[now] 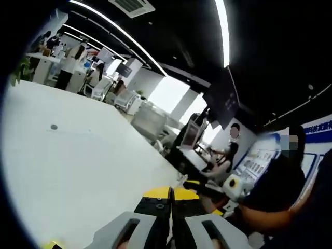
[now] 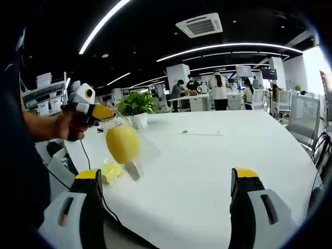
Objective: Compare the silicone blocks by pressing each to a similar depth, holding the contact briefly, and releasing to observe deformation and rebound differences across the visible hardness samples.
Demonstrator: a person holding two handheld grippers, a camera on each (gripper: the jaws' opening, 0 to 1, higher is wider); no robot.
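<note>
At the left of the right gripper view, the left gripper [image 2: 110, 115] lifts a yellow silicone block [image 2: 122, 143] in a clear bag above the white table [image 2: 207, 161] – its fingers pinched together – while the right gripper [image 2: 168, 199] gapes wide, empty.

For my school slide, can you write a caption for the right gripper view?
Open right gripper over a white table, facing the left gripper holding a yellow block.

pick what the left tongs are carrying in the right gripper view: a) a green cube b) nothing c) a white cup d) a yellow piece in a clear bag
d: the left tongs are shut on a yellow piece in a clear bag, lifted off the white table.
</note>
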